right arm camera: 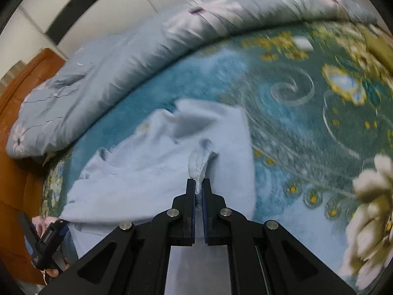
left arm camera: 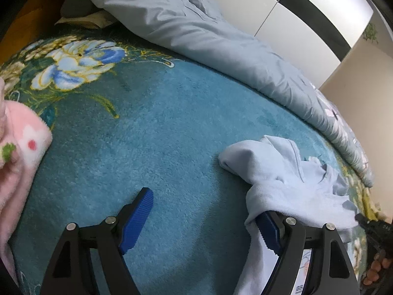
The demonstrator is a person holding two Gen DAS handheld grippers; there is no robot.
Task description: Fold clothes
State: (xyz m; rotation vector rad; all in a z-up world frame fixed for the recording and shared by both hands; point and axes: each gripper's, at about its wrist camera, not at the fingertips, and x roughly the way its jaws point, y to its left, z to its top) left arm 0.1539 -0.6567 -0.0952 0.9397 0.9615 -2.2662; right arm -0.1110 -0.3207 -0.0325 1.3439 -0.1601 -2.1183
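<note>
A pale blue garment lies crumpled on the teal floral blanket. In the left wrist view, my left gripper stands wide open low over the blanket. A fold of the garment hangs over its right finger, and nothing is pinched between the pads. In the right wrist view, my right gripper is shut on a bunched fold of the garment, which spreads away to the left and under the fingers. That view is blurred by motion.
A grey-blue duvet is heaped along the far side of the bed. A pink fleece piece lies at the left. A wooden headboard and white wardrobe doors stand behind. A hand shows at the lower left.
</note>
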